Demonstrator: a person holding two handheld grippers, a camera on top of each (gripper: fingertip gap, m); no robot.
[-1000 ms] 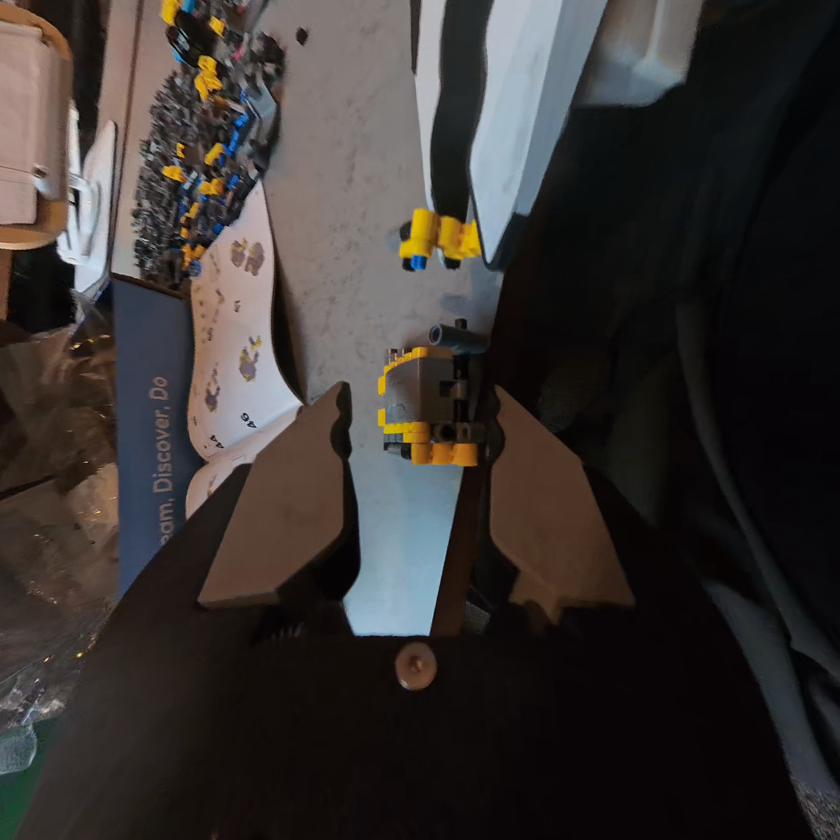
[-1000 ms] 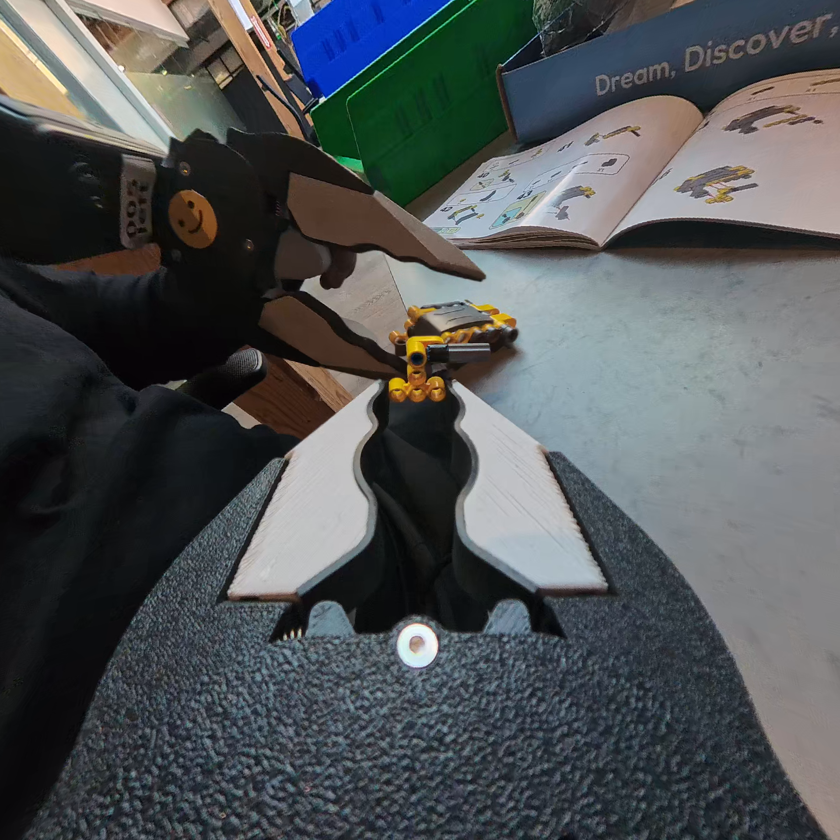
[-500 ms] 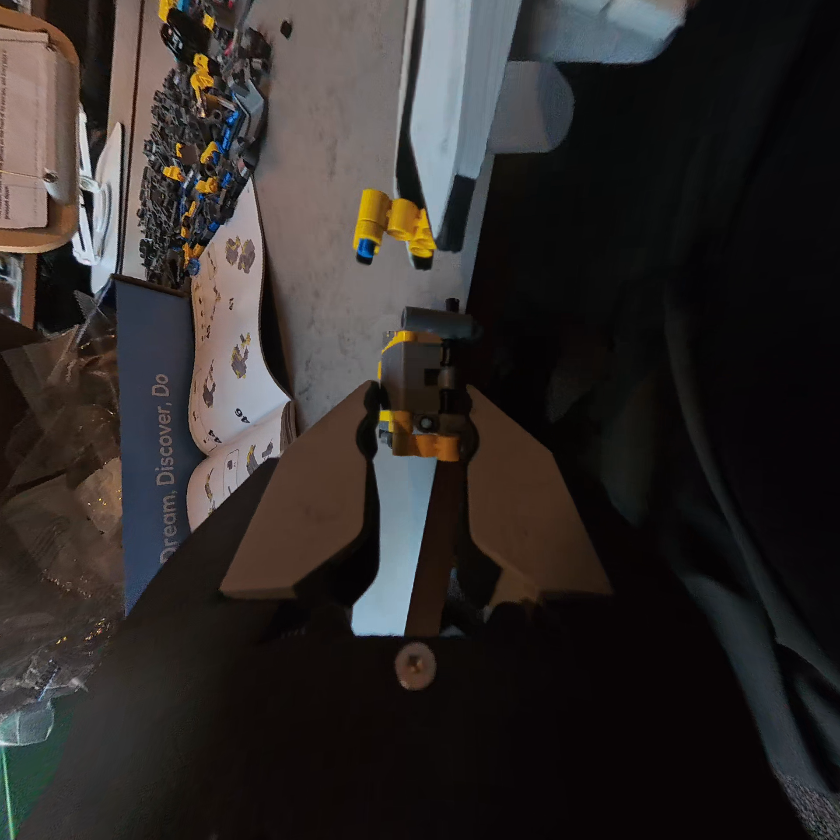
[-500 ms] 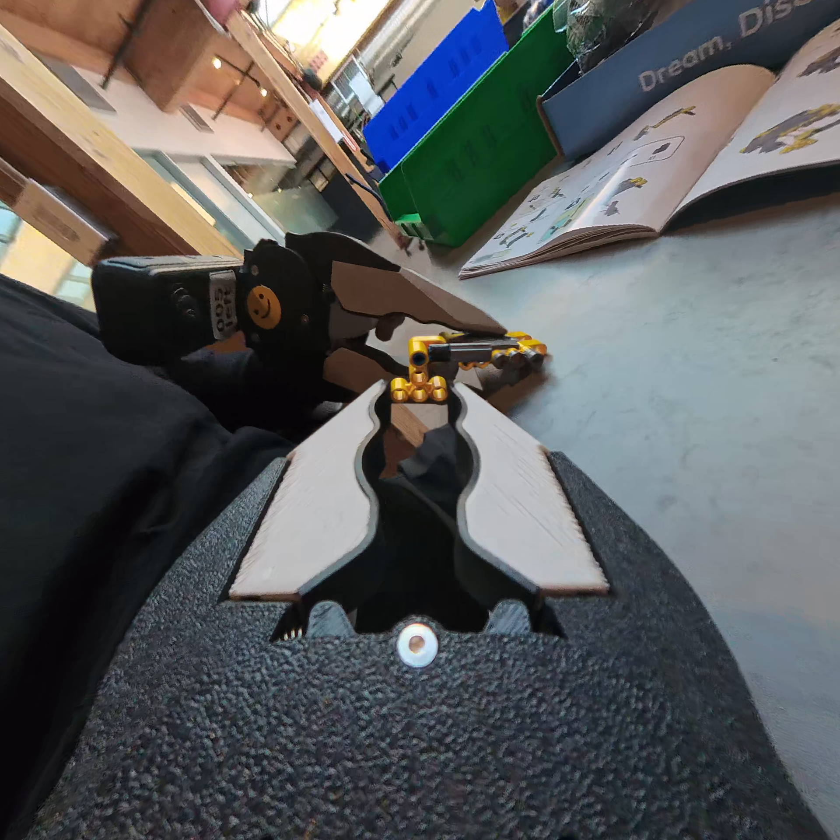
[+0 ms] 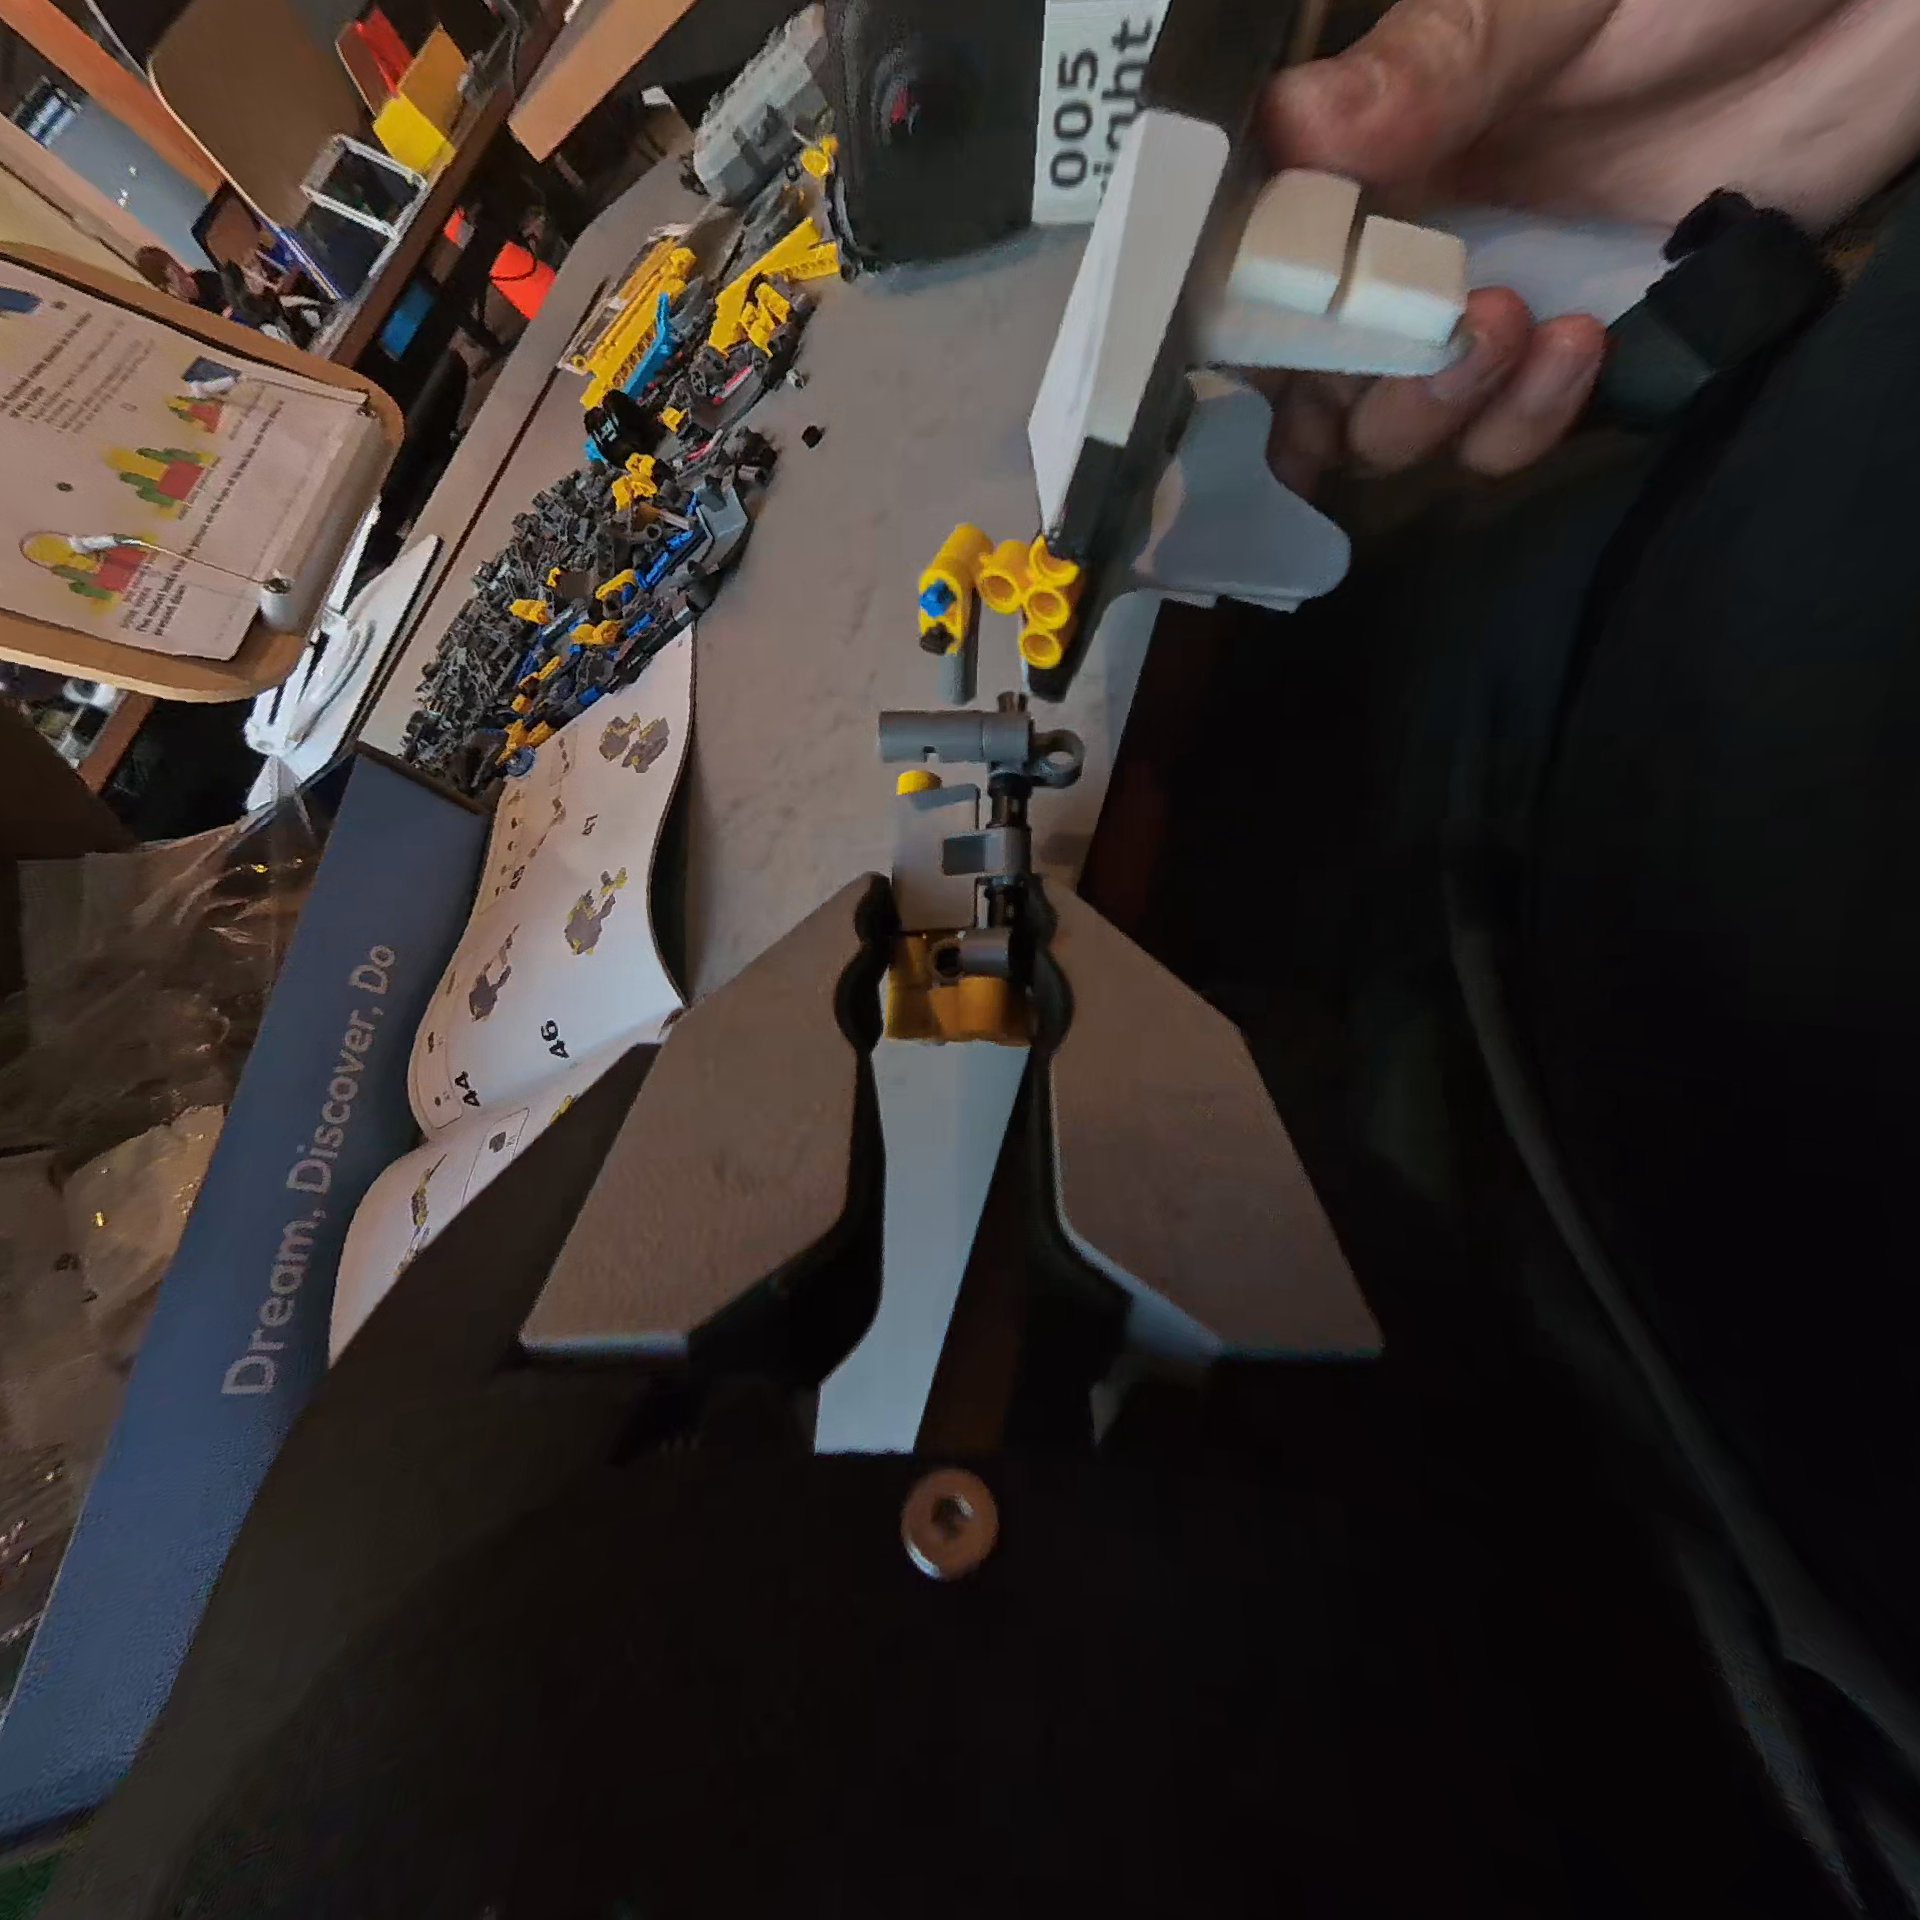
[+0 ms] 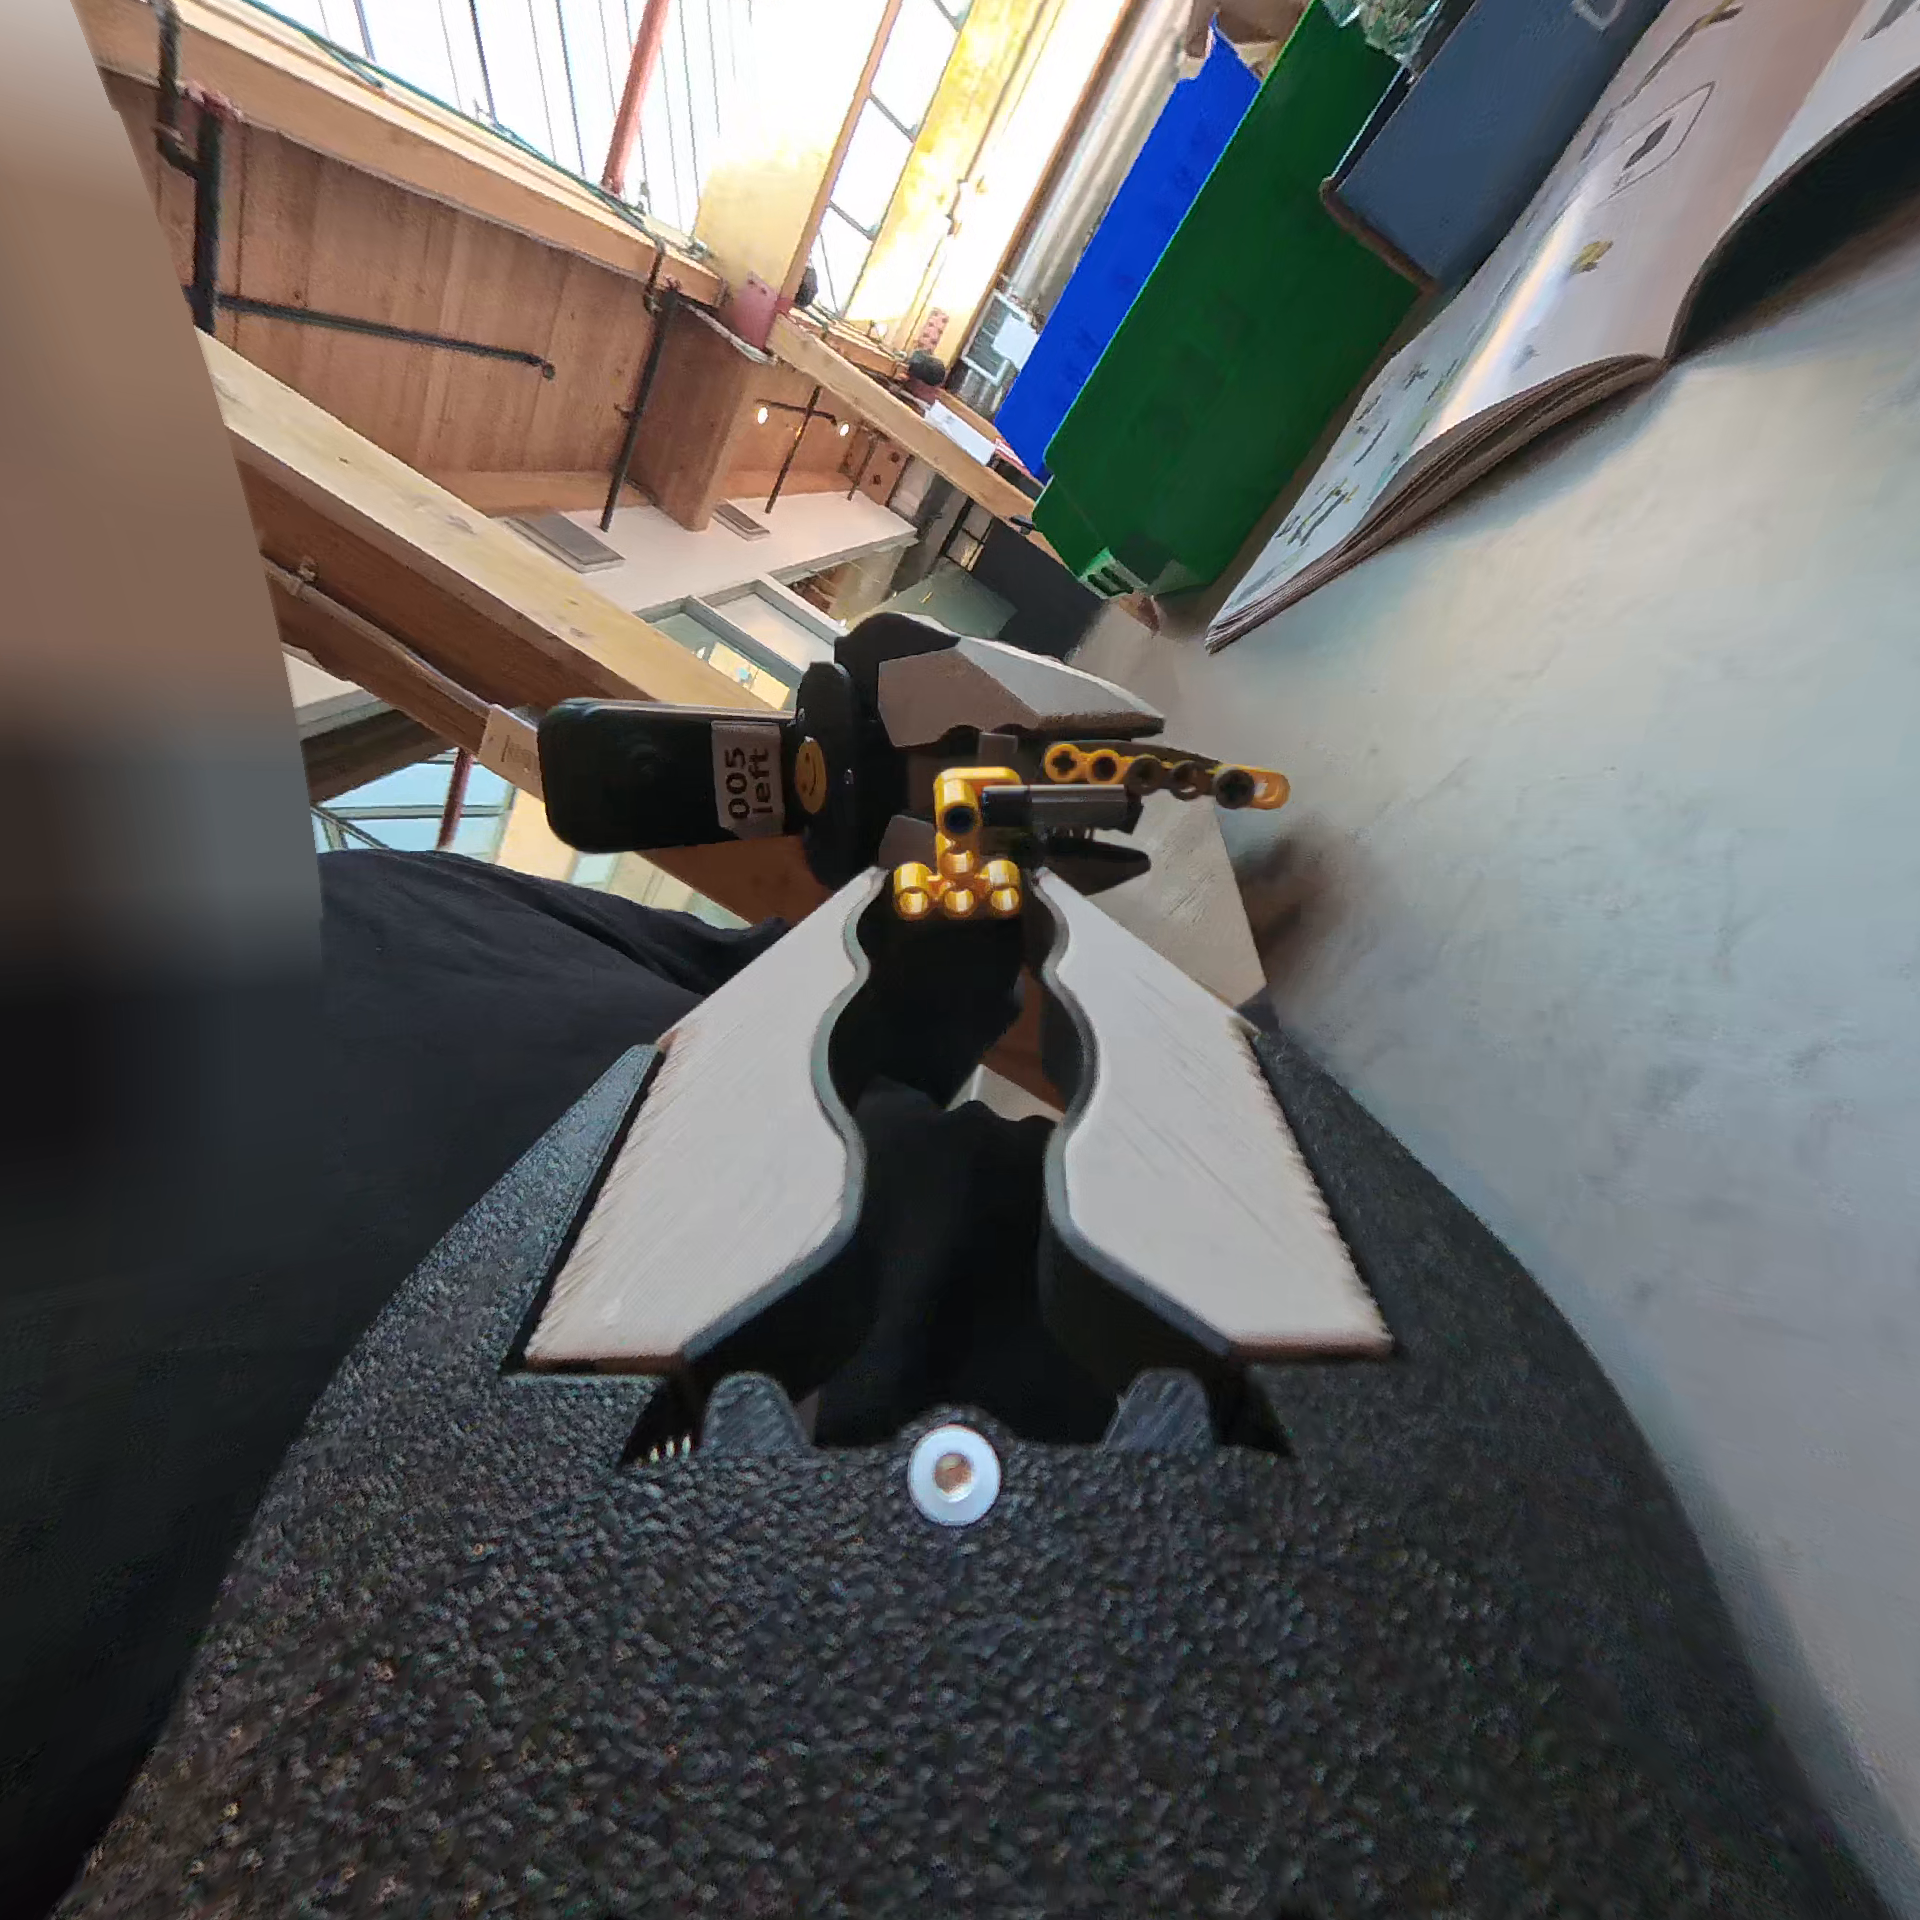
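We see left gripper [image 5: 951,971] clenched on grey-and-yellow brick assembly [image 5: 961,862], held above grey table [image 5: 831,665]. Right gripper [image 6: 961,899] clamps small yellow connector piece [image 6: 958,883], just beside assembly's grey tube end. Person's hand [image 5: 1507,208] grips right tool. We note open instruction booklet [image 5: 561,935] and loose parts pile [image 5: 592,592] well apart on table.

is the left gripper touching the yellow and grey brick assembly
Touching. Left wrist view: the left gripper fingertips close on both sides of the brick assembly, no gap.
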